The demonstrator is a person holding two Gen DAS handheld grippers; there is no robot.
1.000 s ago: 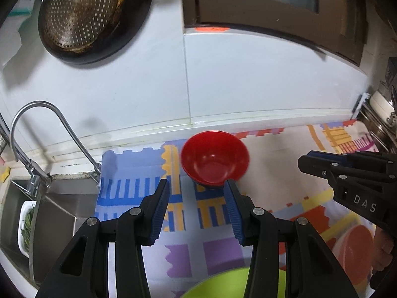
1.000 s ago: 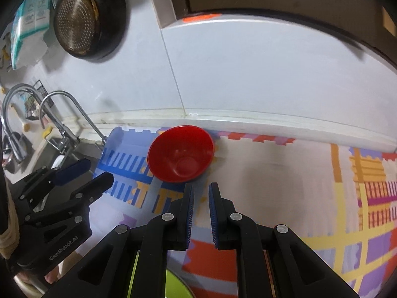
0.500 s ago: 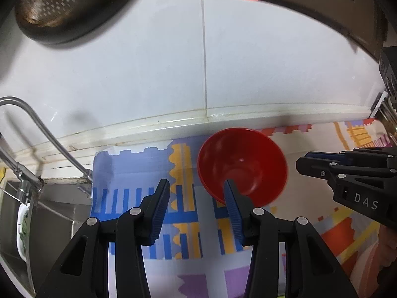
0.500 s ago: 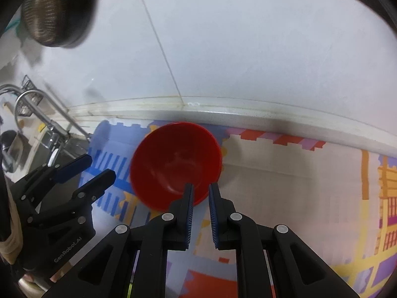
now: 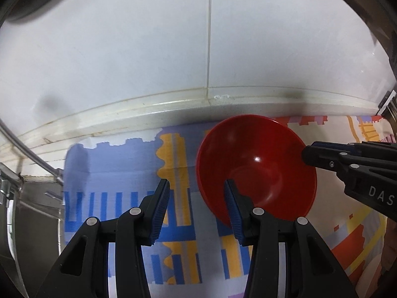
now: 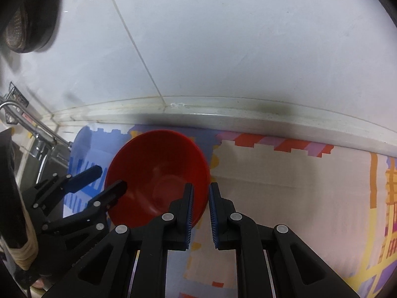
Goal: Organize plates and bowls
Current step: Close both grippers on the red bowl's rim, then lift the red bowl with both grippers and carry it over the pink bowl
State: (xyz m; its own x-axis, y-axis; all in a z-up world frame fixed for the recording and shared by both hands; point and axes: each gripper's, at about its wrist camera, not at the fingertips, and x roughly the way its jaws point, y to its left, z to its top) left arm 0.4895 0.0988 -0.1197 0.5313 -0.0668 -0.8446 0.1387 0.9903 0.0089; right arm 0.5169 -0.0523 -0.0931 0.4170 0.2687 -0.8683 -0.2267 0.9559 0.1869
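Red bowl [image 5: 260, 164] looms nearer — right gripper [image 6: 199, 213] (slightly parted) straddles its rim.

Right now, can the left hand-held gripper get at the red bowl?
Probably yes: the left hand-held gripper is open, one finger already over the red bowl rim. The right hand-held gripper crowds the opposite rim.

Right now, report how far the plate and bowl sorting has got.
Done: nothing visible counts as sorted; no stack or rack shows. In hand: both grippers close on the red bowl, which rests on the patterned mat by the wall. The right gripper straddles its near rim, narrowly open; the left gripper is wide open, one finger over its rim. Left: gripping, lifting and placing the bowl.
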